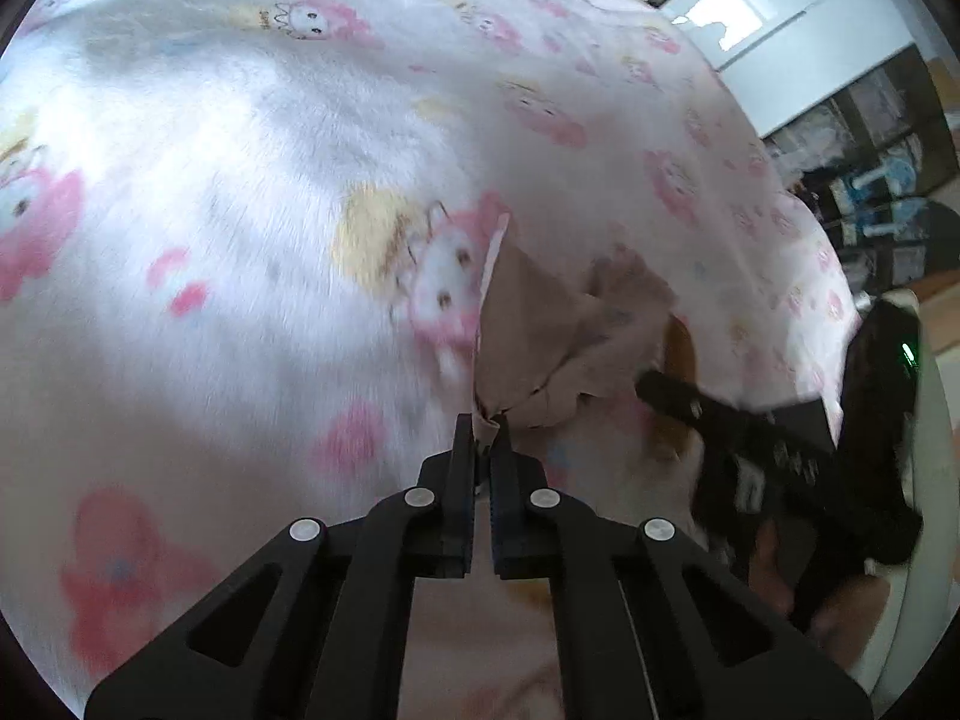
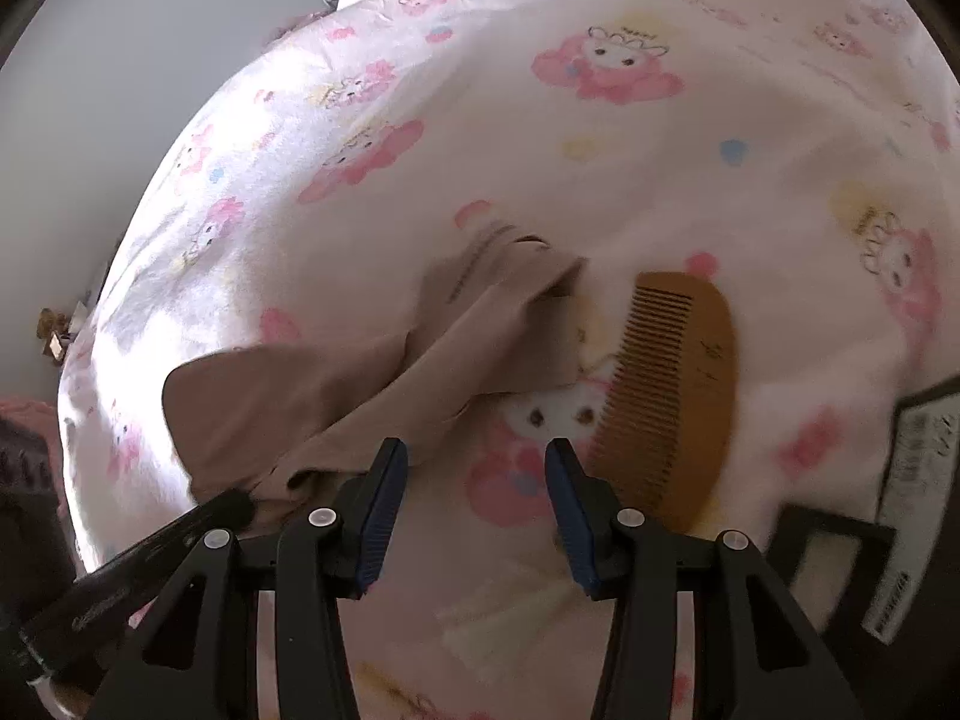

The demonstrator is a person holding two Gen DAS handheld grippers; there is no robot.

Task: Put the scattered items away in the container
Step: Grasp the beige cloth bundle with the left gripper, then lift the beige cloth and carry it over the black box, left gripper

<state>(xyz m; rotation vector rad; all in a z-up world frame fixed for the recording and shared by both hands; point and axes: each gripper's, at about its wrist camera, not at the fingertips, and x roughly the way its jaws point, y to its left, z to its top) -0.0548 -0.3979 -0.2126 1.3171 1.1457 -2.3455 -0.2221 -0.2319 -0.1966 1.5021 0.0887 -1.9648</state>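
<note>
Left gripper (image 1: 485, 423) pinched closed on cloth (image 1: 528, 324); right gripper (image 2: 477, 450) apart, empty.

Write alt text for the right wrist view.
The open right gripper hovers over a pink cartoon-print blanket, empty, between a crumpled beige cloth to its left and a wooden comb to its right. The left gripper's black finger reaches the cloth's lower edge.

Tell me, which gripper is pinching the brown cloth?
The left gripper: its jaws are shut on the brown cloth. The right gripper is open and empty.
</note>
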